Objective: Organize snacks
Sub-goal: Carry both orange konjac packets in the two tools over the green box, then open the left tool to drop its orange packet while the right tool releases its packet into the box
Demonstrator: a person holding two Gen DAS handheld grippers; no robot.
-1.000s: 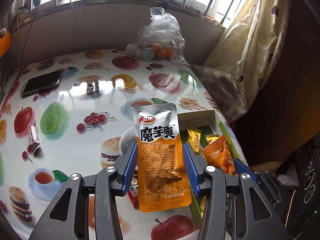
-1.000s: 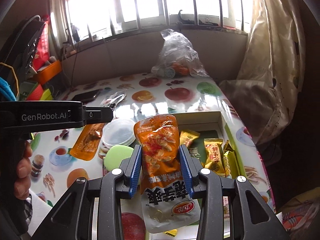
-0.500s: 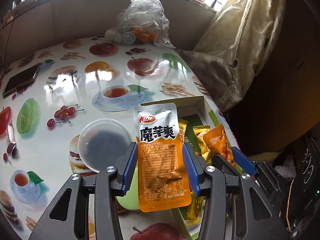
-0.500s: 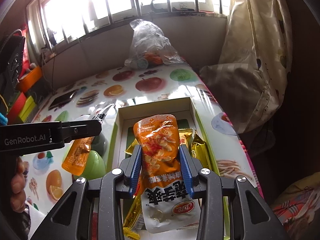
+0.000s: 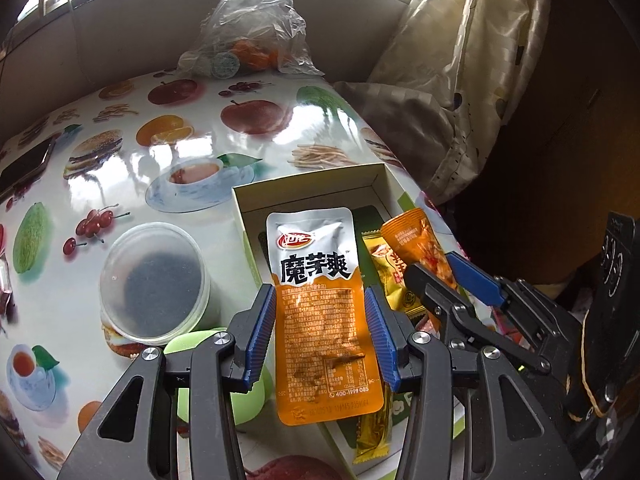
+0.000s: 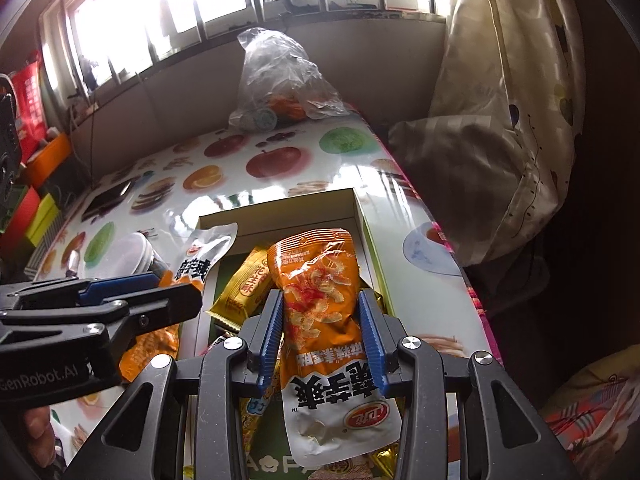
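Observation:
My left gripper is shut on an orange and silver konjac snack packet, held above the left side of an open cardboard box. My right gripper is shut on a like orange packet, held over the same box. Yellow snack bars lie in the box. The right gripper shows at the right of the left wrist view; the left gripper with its packet shows at the left of the right wrist view.
A round clear lidded container and a green lid sit left of the box on the fruit-print table. A plastic bag of fruit stands at the back. A phone lies far left. Curtain hangs right.
Both grippers have moved forward and right with their packets and now hover over the box. The grips on the packets are unchanged.

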